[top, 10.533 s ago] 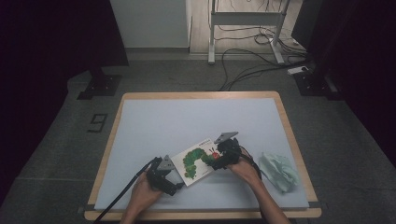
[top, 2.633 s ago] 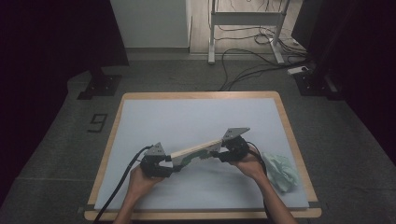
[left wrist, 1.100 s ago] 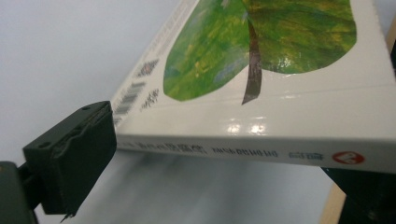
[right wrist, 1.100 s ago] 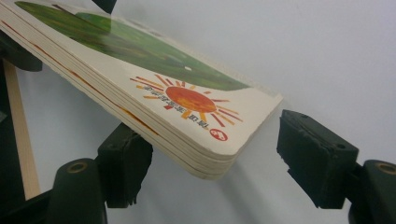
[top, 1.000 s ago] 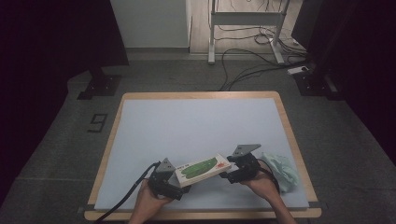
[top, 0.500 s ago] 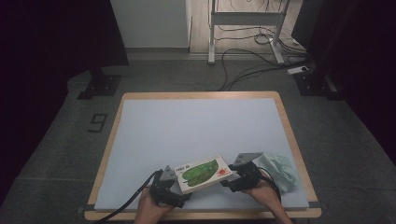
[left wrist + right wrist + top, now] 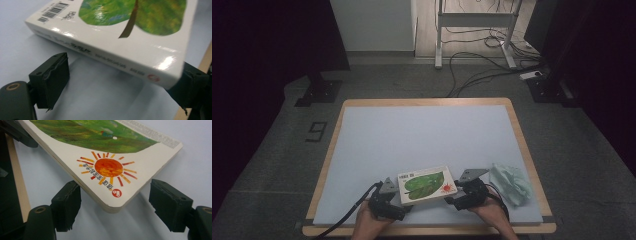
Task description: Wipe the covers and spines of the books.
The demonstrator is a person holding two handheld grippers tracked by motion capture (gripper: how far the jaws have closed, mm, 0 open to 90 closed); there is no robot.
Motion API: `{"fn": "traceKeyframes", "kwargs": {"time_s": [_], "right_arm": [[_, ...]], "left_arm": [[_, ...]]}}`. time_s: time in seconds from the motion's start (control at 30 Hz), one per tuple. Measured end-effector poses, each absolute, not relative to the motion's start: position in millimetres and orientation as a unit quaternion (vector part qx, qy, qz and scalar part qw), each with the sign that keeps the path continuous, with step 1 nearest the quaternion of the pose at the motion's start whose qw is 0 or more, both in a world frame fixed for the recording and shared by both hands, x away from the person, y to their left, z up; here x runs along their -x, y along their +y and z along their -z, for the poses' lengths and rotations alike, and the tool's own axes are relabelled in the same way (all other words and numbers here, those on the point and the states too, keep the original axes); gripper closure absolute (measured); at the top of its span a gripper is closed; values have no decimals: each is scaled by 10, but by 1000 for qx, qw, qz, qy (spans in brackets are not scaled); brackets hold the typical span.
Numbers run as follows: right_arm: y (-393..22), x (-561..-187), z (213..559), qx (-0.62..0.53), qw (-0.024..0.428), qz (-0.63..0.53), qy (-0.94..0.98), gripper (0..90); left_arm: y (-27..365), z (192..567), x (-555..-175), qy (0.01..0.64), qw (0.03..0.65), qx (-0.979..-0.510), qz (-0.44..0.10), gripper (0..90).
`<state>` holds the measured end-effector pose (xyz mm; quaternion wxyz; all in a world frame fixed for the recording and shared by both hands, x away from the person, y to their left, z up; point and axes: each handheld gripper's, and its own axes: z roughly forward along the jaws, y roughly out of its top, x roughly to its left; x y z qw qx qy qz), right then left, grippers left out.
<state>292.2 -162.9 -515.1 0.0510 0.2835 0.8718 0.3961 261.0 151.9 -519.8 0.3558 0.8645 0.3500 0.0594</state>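
2 grippers flank a board book at the near edge of the table.

The left gripper (image 7: 120, 82) has just been closing its jaws: its right pad sits against the book's (image 7: 120, 37) spine corner, its left pad is clear. The right gripper (image 7: 113, 206) stands wide, with the sun-printed corner between its pads but untouched on the right side. The book lies back cover up on the blue mat (image 7: 412, 135), green leaf showing. A crumpled pale green cloth (image 7: 512, 184) rests just right of the right gripper.
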Motion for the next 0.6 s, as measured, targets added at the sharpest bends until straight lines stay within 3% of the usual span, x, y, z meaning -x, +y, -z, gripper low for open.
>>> {"fn": "traceKeyframes", "kwargs": {"time_s": [0.6], "right_arm": [[-1603,-2818,5269,-262,73,-385,882,248]], "left_arm": [[1493,5228,-2528,316,337,-882,-96,143]]}}
